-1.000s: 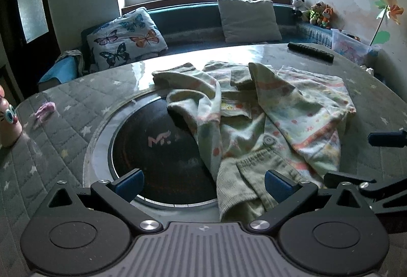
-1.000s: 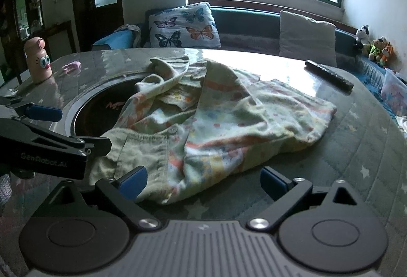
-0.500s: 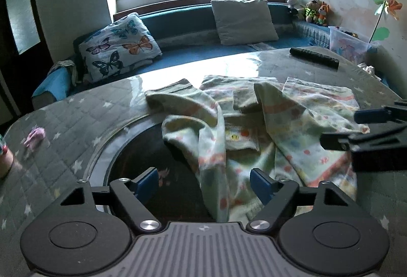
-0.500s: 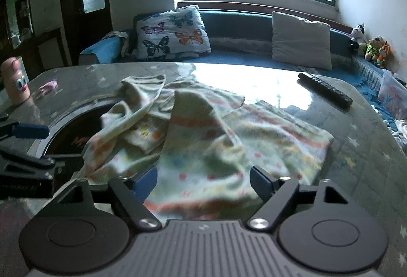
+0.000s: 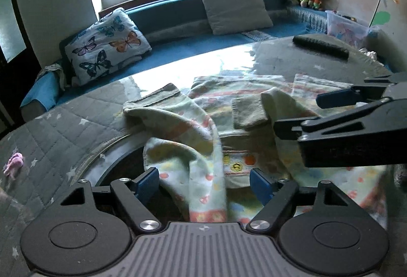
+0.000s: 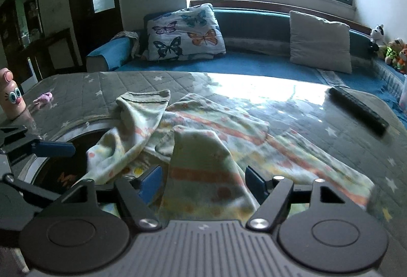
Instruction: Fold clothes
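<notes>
A pale patterned garment [image 5: 229, 129] with orange stripes and dots lies crumpled on the round table, partly over the dark centre plate [image 5: 122, 167]. It also shows in the right wrist view [image 6: 229, 134]. My left gripper [image 5: 204, 181] is open, its blue pads either side of a raised fold of the garment. My right gripper [image 6: 202, 179] is open too, with a raised fold between its pads. The right gripper also shows in the left wrist view [image 5: 338, 109], at the right over the garment. The left gripper shows at the left edge of the right wrist view [image 6: 51, 147].
A black remote [image 5: 320, 47] lies at the table's far right, also seen in the right wrist view [image 6: 358, 109]. A small pink object [image 5: 14, 165] and a pink figurine [image 6: 11, 94] sit at the left. A blue bench with a butterfly pillow [image 6: 185, 33] runs behind the table.
Both grippers have moved forward and down over the garment, and their jaws have narrowed. A fold of cloth now stands between each pair of pads. The garment looks more bunched.
</notes>
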A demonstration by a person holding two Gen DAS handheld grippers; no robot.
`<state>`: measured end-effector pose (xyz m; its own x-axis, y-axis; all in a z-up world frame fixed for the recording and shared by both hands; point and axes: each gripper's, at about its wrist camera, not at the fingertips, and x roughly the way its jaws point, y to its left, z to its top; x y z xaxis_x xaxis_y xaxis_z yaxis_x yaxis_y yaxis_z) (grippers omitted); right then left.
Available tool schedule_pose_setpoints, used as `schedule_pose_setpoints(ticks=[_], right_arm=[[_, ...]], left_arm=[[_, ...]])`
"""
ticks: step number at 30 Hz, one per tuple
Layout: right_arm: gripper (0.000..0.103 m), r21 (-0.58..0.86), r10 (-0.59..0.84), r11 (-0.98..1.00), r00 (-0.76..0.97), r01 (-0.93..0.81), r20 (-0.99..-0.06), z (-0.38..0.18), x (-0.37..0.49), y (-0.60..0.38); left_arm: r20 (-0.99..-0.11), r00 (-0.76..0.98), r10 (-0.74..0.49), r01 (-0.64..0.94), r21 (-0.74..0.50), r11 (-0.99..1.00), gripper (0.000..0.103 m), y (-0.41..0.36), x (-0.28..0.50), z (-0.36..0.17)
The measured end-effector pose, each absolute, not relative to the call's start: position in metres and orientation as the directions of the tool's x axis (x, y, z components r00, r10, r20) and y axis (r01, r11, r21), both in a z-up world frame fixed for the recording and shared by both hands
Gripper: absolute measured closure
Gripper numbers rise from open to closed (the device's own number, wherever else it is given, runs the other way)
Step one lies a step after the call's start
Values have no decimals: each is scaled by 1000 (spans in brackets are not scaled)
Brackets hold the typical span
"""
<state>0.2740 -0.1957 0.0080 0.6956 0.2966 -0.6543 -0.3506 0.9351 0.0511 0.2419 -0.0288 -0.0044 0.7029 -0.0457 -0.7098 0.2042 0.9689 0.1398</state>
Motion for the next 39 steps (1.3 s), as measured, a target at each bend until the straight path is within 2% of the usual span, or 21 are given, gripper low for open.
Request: schedule_pose_setpoints(ticks=[2,3,5,6,8,11,12,26,33,39], right_arm=[[35,48,296,934,689,-355,-662,3,283,-191],[37,43,292,934,688,-355,-664,0,287,-188],[49,24,276,936,693,-350,-666,-4,292,-185],[52,9,262,939,697,-344,-668,-7,294,-184],[72,9,255,943,702,-333,-665,-8,294,-188],[97,9,239,951,717,-308,-655,-5,291,-196],[99,5,230,954,725,-298,-649,-3,288,-200],[102,-5,152,982,805,-189,-573,39,222,-268],[102,5,107,992,824,-125,-556,42,184,-300],[102,14,58,998,832,-60,-551,40,143,-327]], left_arm=[[-725,687,-53,209,127,970,50,-27,249,-9],[-731,680,-58,212,120,970,56,-25,250,-10],[-735,674,-67,215,108,971,75,-22,252,-12],[-738,671,-72,216,103,971,79,-21,253,-13],[-736,673,-76,216,97,972,86,-18,253,-14],[-723,687,-73,207,98,973,92,-14,249,-13],[-718,693,-71,203,99,974,93,-12,247,-12],[-678,734,14,43,68,997,98,44,195,7],[-674,736,60,-46,38,998,102,77,157,11],[-678,735,29,-7,35,999,99,76,143,16]])
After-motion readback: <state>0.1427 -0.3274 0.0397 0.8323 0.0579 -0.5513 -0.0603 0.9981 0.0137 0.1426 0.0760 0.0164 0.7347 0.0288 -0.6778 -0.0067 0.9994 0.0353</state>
